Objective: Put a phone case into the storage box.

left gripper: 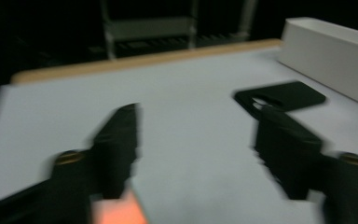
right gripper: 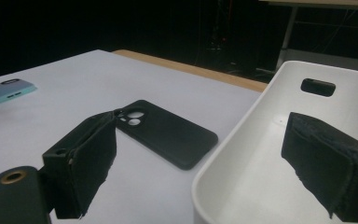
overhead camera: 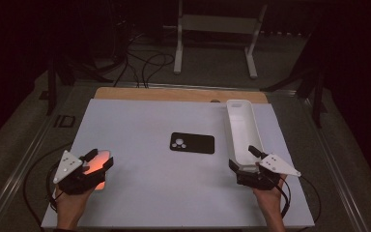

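Just under the left gripper (overhead camera: 98,162), an orange phone (overhead camera: 96,166) lies flat, peeking out at the base of the jaws, which gape wide with nothing clamped. Its long axis runs away from the person. The right gripper (overhead camera: 244,169), jaws spread, straddles the tray (overhead camera: 240,126) rim; a black case (overhead camera: 192,143) lies between the 2 grippers.
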Demonstrator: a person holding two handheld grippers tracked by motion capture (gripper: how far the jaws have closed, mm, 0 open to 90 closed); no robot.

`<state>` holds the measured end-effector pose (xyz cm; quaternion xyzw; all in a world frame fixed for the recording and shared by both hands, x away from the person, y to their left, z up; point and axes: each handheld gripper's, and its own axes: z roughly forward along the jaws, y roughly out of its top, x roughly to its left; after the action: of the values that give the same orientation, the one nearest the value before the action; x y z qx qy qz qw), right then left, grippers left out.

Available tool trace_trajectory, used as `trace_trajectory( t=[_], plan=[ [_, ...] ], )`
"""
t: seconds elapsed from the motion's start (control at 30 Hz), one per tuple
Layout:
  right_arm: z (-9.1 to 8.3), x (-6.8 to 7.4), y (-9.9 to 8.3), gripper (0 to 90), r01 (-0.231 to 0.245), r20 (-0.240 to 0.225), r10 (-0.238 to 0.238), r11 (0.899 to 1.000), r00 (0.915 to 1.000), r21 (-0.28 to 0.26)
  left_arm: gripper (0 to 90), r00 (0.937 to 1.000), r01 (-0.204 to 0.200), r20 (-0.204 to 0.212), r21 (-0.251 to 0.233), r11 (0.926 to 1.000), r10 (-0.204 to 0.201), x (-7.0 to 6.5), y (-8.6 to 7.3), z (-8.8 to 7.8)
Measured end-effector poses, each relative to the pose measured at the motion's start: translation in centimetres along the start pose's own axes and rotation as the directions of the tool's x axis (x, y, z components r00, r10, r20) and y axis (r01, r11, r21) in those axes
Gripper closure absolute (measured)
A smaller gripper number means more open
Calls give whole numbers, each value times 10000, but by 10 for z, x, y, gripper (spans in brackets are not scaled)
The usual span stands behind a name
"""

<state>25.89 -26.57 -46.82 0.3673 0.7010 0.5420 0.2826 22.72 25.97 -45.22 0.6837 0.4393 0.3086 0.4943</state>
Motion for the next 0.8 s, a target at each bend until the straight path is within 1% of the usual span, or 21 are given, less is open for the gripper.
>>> trace_trajectory(
  t=[0.03,0.07,0.1,0.13,0.17,0.2,0.33,0.47,0.5,0.63,0.73,0.8],
  plan=[
    [-1,1,-1,103,-8,-27,8,10000,10000,-22,187,10000,-8,-46,-136,9999,8,0,1,-4],
    [-1,1,-1,103,-8,-27,8,10000,10000,-22,142,10000,-8,-46,-136,9999,8,0,1,-4],
    [-3,1,-1,103,-30,-27,30,10000,10000,-18,142,10000,-8,-46,-136,9999,8,0,1,-4],
    [-6,2,-2,103,-23,-94,23,10000,10000,-66,89,10000,42,-63,-498,9988,-46,3,2,-15],
    [-6,2,-2,103,-40,-95,39,10000,9999,-60,61,9999,107,1,-515,9986,-107,4,2,-18],
    [-7,2,-2,103,-54,-128,54,10000,9999,-61,34,9999,159,-52,-568,9983,-162,5,1,-20],
    [-11,3,-4,103,-74,-169,74,10000,9998,-18,13,9993,188,-298,-560,9983,-205,8,1,-27],
    [-13,3,-4,103,-73,-155,73,10000,9999,2,1,9976,527,-431,-285,9982,-539,11,2,-26],
    [-12,3,-5,103,-64,-172,64,10000,9998,6,1,9974,555,-451,-231,9982,-565,11,1,-26],
    [-10,3,-5,103,-7,-208,9,9999,9998,117,0,9968,602,-529,-42,9982,-603,11,1,-24],
    [-8,4,-6,103,0,-221,3,9999,9998,151,0,9957,571,-744,157,9982,-558,12,0,-23],
    [-8,4,-6,103,-3,-215,7,9999,9998,158,0,9948,640,-811,302,9975,-614,14,0,-22]
  ],
)
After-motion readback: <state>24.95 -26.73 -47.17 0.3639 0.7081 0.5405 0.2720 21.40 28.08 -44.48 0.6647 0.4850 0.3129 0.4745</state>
